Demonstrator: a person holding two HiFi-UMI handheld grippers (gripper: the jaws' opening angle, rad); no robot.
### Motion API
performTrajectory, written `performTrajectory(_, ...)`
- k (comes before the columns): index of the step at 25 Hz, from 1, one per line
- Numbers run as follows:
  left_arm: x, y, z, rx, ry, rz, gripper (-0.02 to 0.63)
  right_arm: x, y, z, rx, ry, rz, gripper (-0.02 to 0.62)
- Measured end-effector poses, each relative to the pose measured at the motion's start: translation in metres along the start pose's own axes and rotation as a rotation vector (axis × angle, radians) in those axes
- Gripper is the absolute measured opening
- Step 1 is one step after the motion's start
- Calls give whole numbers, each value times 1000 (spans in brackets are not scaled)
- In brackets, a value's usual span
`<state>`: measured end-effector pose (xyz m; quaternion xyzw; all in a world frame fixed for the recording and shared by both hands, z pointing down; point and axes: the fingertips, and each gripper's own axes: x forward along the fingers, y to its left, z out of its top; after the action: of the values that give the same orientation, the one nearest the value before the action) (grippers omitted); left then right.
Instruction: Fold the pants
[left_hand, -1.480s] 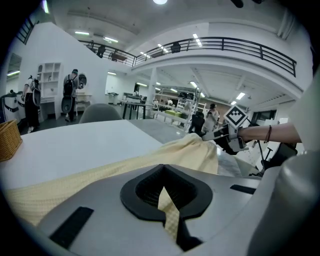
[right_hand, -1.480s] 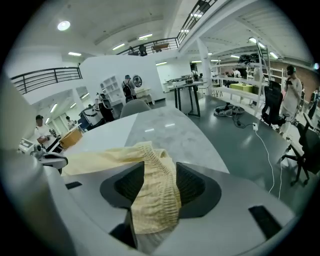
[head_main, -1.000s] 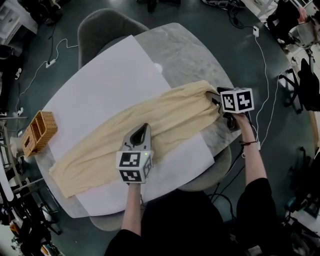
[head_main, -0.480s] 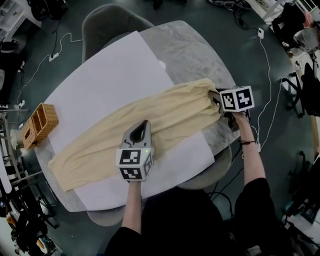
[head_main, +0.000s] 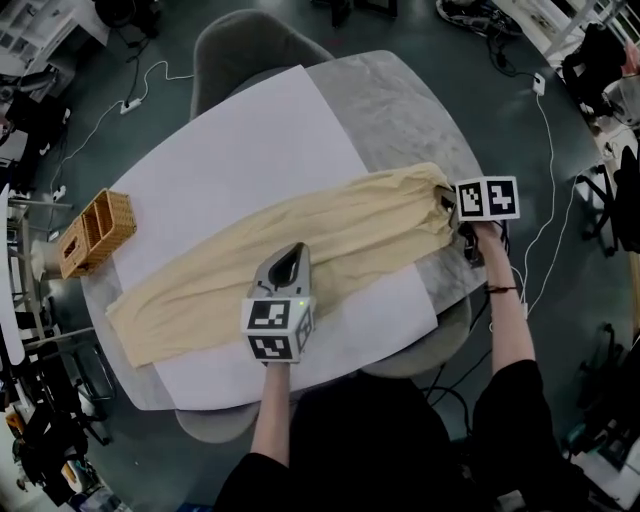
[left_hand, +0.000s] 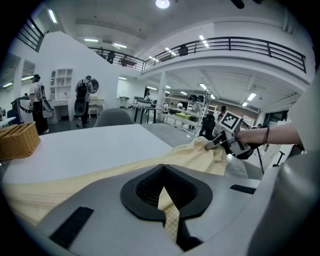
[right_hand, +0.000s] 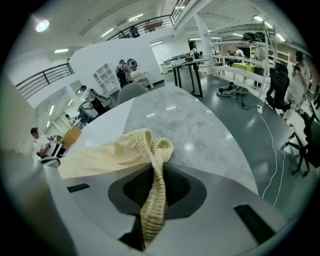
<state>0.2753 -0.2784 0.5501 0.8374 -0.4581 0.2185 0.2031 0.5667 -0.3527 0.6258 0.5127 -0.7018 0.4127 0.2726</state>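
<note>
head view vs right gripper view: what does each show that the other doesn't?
Only head view: the pants at full length, out to the leg ends, and the person's right forearm. Only right gripper view: the jaws of the right gripper, which have just been closing, pinching the ribbed waistband. Both: pants, marble table, white sheet.

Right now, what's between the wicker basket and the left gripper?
Head view: bare white sheet, then the pants leg lying across it; nothing else between wicker basket and left gripper.
</note>
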Motion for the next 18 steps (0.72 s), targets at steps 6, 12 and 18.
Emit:
performTrajectory(6, -27, 10, 4, -16, -31, 56, 8, -26, 14, 9, 19, -37, 20, 49)
performTrajectory(12, -54, 22, 5, -36, -62, 115, 8, -52, 44, 26, 63, -40, 99, 49)
performTrajectory(18, -82, 28, 10, -57, -101, 157, 8, -73, 79, 31, 23, -41, 132, 49)
